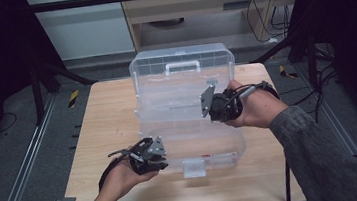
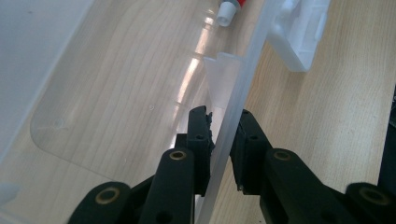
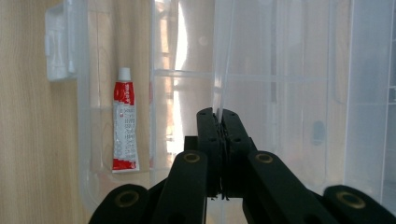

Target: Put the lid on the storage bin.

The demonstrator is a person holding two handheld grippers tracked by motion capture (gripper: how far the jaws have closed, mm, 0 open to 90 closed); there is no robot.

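Observation:
A clear plastic box point(image 1: 184, 79) stands open on the wooden table point(image 1: 108, 123), its lid raised at the back. My left gripper point(image 1: 162, 162) is at the box's near left corner. In the left gripper view the left gripper point(image 2: 224, 128) straddles the box's front wall point(image 2: 243, 79), pads against it. My right gripper point(image 1: 215, 112) hangs over the right half of the box. In the right gripper view its jaws point(image 3: 218, 114) are pinched on a thin clear inner panel point(image 3: 219, 70). A red and white tube point(image 3: 123, 126) lies on the box floor near the front wall.
The box's white front latch point(image 1: 194, 167) hangs open over the table's near edge. The lid carries a white handle point(image 1: 182, 66). Bare wood lies left of the box. Dark frame posts and cables stand beyond the table on both sides.

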